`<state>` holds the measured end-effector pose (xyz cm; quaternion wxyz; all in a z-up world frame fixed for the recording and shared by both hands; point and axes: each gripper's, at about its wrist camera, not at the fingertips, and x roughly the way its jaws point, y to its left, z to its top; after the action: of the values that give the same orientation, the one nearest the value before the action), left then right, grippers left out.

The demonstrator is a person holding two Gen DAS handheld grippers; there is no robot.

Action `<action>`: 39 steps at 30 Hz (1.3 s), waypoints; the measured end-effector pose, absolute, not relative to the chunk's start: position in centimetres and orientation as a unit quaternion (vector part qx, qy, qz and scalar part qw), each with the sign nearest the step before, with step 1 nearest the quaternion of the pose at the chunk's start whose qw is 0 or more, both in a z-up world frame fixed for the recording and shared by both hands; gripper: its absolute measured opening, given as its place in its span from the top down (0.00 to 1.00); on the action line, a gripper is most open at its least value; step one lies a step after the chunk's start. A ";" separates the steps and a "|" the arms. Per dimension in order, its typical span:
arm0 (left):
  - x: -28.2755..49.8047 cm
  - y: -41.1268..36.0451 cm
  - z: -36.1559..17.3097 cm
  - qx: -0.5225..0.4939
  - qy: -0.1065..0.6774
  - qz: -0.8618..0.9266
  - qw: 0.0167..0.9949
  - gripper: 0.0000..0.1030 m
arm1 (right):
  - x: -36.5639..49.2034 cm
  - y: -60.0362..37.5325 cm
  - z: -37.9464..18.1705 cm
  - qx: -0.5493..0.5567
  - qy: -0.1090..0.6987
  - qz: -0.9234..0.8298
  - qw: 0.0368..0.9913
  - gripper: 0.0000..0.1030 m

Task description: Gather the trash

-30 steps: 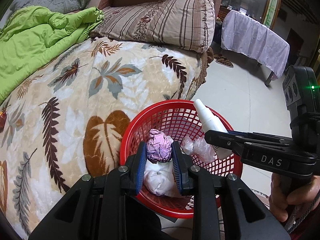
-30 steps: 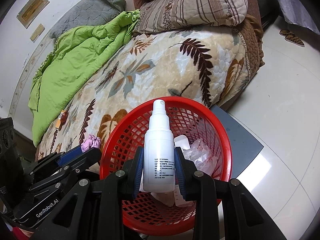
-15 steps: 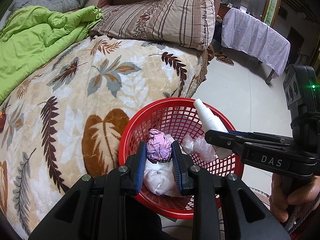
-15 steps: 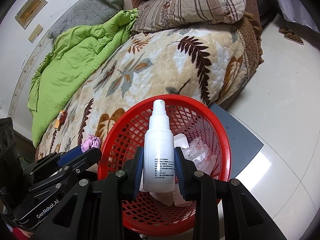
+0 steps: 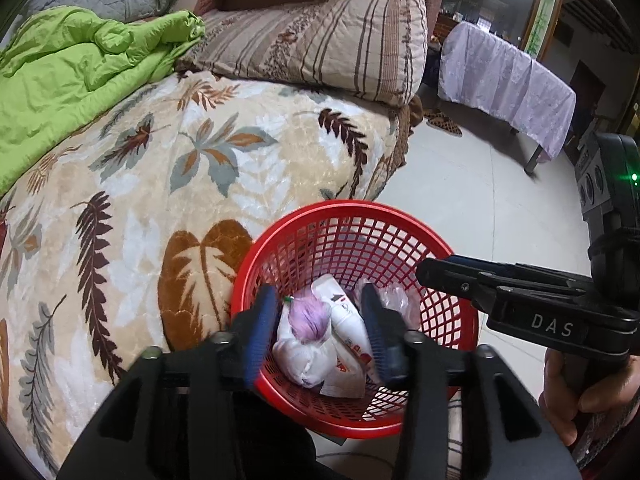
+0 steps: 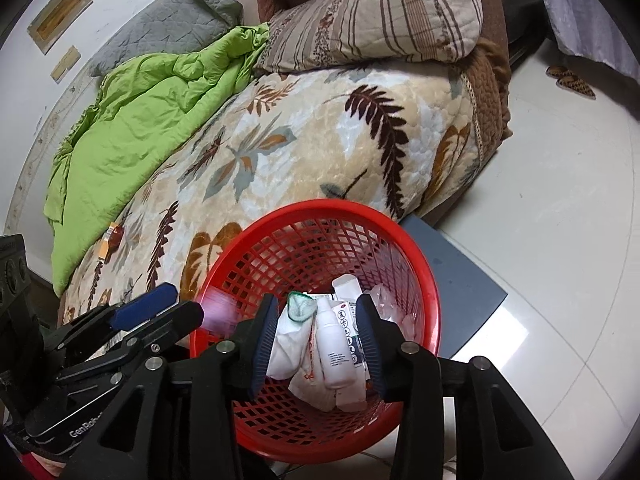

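Note:
A red mesh basket stands on the floor beside the bed. My left gripper is open and empty above it. A crumpled purple wrapper lies in the basket on white crumpled paper. My right gripper is open and empty over the basket. A white spray bottle lies inside, among white tissue, a white box and clear plastic.
The bed with a leaf-pattern blanket is left of the basket, with a green quilt and a striped pillow. A small orange packet lies on the bed. A grey mat and tiled floor are on the right.
Both grippers opened. The purple wrapper dropped from the left one and the spray bottle from the right one into the basket.

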<state>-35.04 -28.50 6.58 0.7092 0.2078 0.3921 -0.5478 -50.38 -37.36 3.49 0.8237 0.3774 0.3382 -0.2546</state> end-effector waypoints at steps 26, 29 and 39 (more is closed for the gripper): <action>-29.6 -17.5 13.1 0.174 0.284 -0.442 0.833 0.09 | -48.1 -29.4 9.7 0.265 0.339 -0.458 0.778 0.03; -29.0 -15.6 13.9 0.174 0.265 -0.422 0.849 0.08 | -47.7 -28.6 10.2 0.284 0.325 -0.473 0.768 0.03; -28.5 -11.8 15.3 0.211 0.214 -0.333 0.893 0.03 | -45.8 -23.3 13.4 0.256 0.281 -0.489 0.785 0.03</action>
<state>-28.51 -11.84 15.25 0.8935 0.2113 0.2142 -0.3334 -45.80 -23.25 13.40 0.7851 0.2563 0.2807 -0.4890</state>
